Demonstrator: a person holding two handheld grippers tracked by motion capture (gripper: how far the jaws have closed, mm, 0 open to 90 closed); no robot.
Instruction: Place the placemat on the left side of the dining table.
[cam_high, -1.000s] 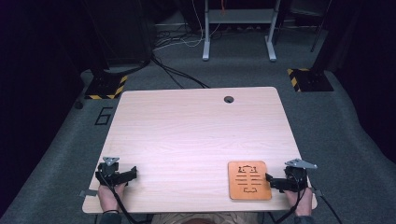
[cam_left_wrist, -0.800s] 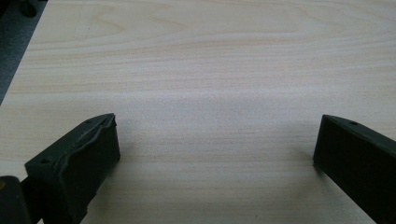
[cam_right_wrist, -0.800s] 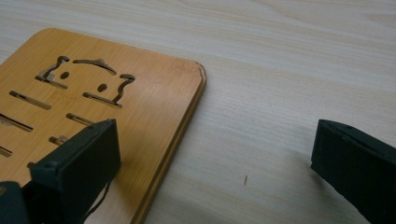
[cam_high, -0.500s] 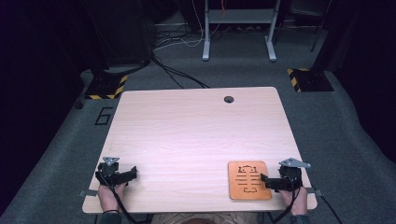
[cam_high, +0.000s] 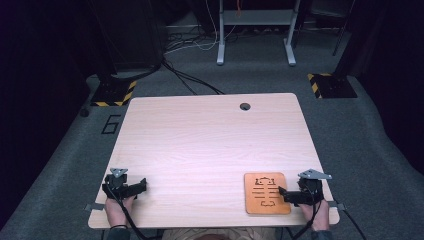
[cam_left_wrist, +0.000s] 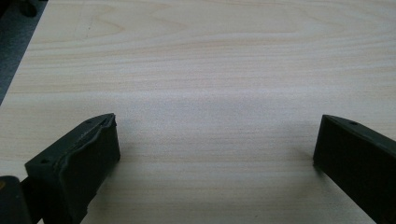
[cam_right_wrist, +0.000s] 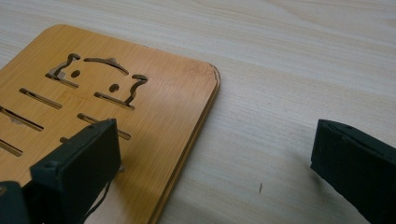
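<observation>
An orange-brown wooden board (cam_high: 265, 194) with cut-out slots lies flat near the table's front right corner. In the right gripper view the board (cam_right_wrist: 116, 102) takes up the left side. My right gripper (cam_high: 283, 193) stands open at the board's right edge, held by a hand. In its own view the right gripper (cam_right_wrist: 212, 135) has one jaw above the board's slotted face and the other above bare table, with nothing between them. My left gripper (cam_high: 142, 185) rests open at the front left of the table. The left gripper (cam_left_wrist: 215, 123) straddles bare wood.
The light wooden table (cam_high: 200, 145) has a round cable hole (cam_high: 245, 106) near its far edge. Beyond the table, on the grey floor, are cables, a metal stand (cam_high: 255, 30) and two yellow-and-black striped bases (cam_high: 112, 95).
My right gripper has shifted left towards the board, so that one jaw now hangs over the board's right edge. The left gripper has stayed put.
</observation>
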